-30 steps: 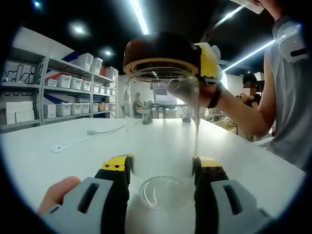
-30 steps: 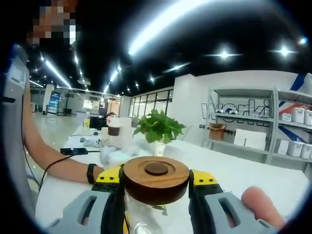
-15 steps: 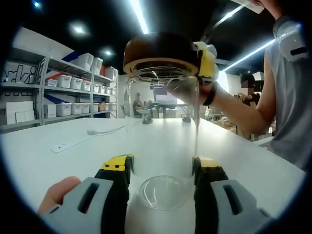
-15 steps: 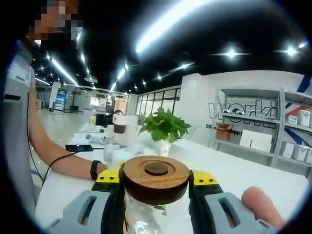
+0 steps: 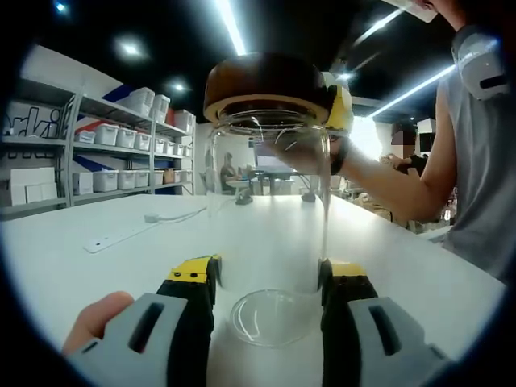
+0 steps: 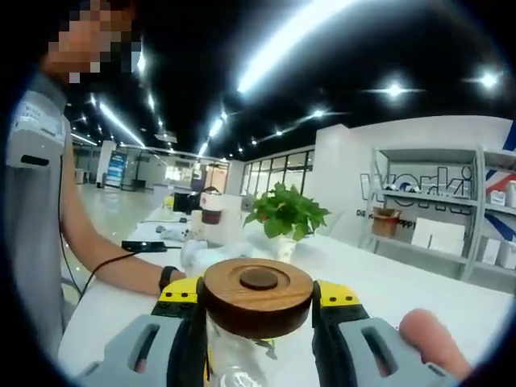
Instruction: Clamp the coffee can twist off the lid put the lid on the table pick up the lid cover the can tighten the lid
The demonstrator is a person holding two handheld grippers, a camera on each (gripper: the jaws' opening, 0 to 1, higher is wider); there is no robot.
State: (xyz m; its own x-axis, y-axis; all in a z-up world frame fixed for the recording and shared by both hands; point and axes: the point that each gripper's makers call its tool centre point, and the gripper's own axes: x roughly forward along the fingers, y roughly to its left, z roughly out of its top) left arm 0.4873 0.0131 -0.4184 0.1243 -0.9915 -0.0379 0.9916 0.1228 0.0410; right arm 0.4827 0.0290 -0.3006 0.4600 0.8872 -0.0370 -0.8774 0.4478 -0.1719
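A clear glass can [image 5: 268, 210] stands upright on the white table [image 5: 121, 266], and my left gripper [image 5: 268, 278] is shut on its lower part, one jaw on each side. A round dark wooden lid [image 5: 266, 85] sits on the can's mouth. My right gripper [image 6: 258, 300] is shut on that lid [image 6: 257, 294], its yellow-tipped jaws pressing both sides; the can's glass neck [image 6: 234, 355] shows below it. In the left gripper view the right gripper's yellow fingertip [image 5: 340, 105] shows at the lid's right edge, with a person's hand behind the glass.
A white power strip [image 5: 117, 238] and cable lie on the table at left. Shelves with white bins [image 5: 121, 137] stand behind. A potted plant [image 6: 286, 218] and a cup [image 6: 211, 226] stand on the table beyond the lid. A person's arm [image 5: 403, 185] reaches in from the right.
My right gripper has turned on the lid: the background in its view has swung sideways, and its yellow tip has slid further behind the lid. The can and left gripper hold still.
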